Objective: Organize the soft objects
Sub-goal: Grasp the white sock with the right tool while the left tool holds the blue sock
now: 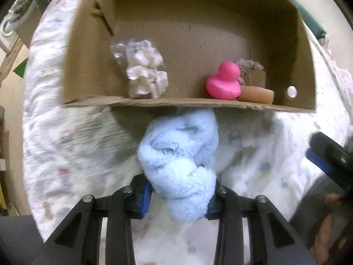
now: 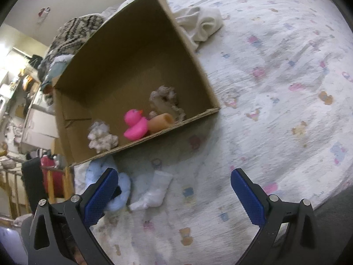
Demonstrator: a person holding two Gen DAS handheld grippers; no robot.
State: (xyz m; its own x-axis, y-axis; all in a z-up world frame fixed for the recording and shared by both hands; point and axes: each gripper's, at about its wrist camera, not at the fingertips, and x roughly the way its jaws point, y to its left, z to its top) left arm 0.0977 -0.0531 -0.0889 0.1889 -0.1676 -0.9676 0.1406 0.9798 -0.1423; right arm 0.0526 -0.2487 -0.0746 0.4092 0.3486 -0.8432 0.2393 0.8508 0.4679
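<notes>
The left gripper (image 1: 178, 196) is clamped on a fluffy light-blue sock (image 1: 179, 161) – both blue pads press into its lower end, and the rest of the sock reaches forward to the near rim of the cardboard box (image 1: 92, 50), w/ its far tip tucked just under that rim's edge in the left wrist view. The box sits open-topped on a bed covered by a white quilt (image 2: 275, 88) w/ small pastel prints.

Inside the box, along the near wall: a bag of white cotton balls (image 1: 145, 77) on the left, a pink rubber duck (image 1: 224, 81) toward the right, and a tan sponge (image 1: 257, 93) touching the duck's right side. Behind those two lies a grey-brown knitted piece (image 2: 165, 103), partly hidden.

The right gripper (image 2: 174, 196) is spread wide w/ nothing between its pads, hovering over the quilt near the box's front. From its camera the blue sock shows near-left, partly behind the left finger, and a small white sock (image 2: 154, 192) lies on the quilt just beside it – I can't tell if they touch. Far right of the box, a crumpled white cloth (image 2: 200, 25) rests against the box's outer wall. In the left wrist view the right gripper shows at the right edge.
</notes>
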